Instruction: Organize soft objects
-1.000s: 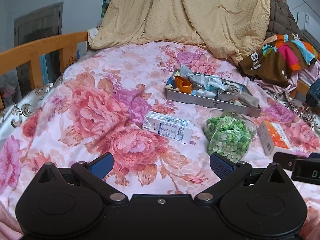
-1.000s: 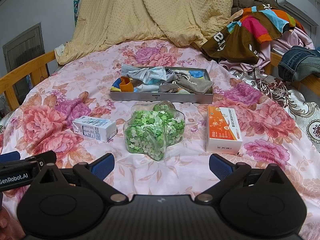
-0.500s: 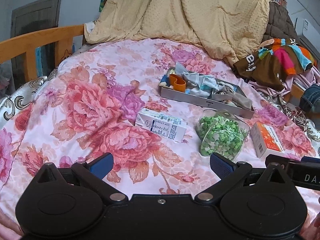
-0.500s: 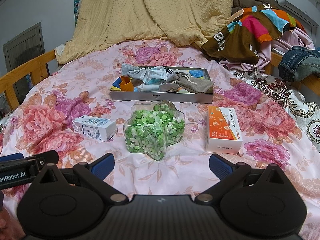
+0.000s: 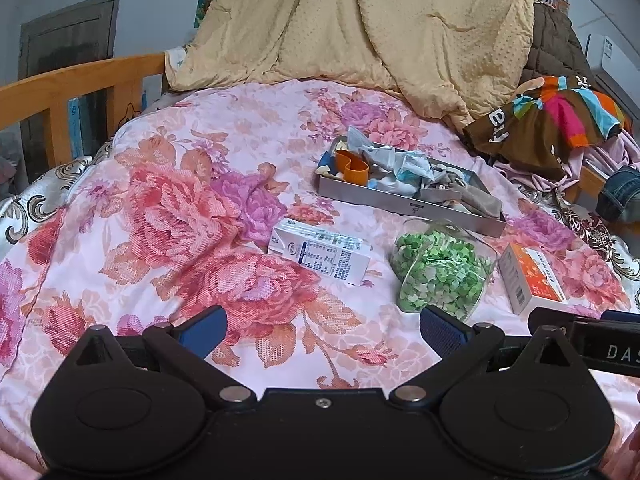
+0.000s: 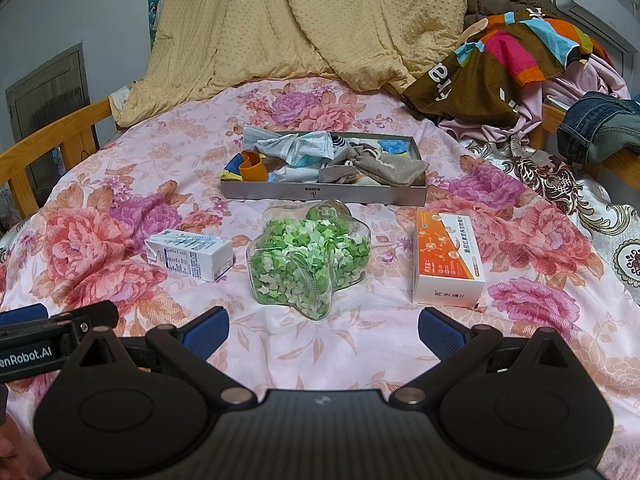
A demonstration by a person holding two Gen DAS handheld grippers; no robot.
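A grey tray (image 6: 320,192) (image 5: 400,202) sits mid-bed, holding soft items: face masks (image 6: 296,146), a grey drawstring pouch (image 6: 384,166), an orange band (image 6: 252,166) and bits of cloth. In front of it lie a white milk carton (image 6: 192,258) (image 5: 320,254), a star-shaped clear jar of green paper stars (image 6: 308,256) (image 5: 440,268) and an orange-and-white medicine box (image 6: 446,258) (image 5: 528,276). My left gripper (image 5: 320,328) is open and empty near the bed's front. My right gripper (image 6: 322,330) is open and empty, just short of the jar.
The bed has a pink floral cover (image 6: 120,216). A yellow quilt (image 6: 312,20) is piled at the back. Colourful clothes (image 6: 508,56) and jeans (image 6: 600,128) lie at the right. A wooden rail (image 5: 80,84) runs along the left side.
The left gripper's view has shifted and drawn slightly closer to the bed items. The right gripper has hardly moved. Both stay open.
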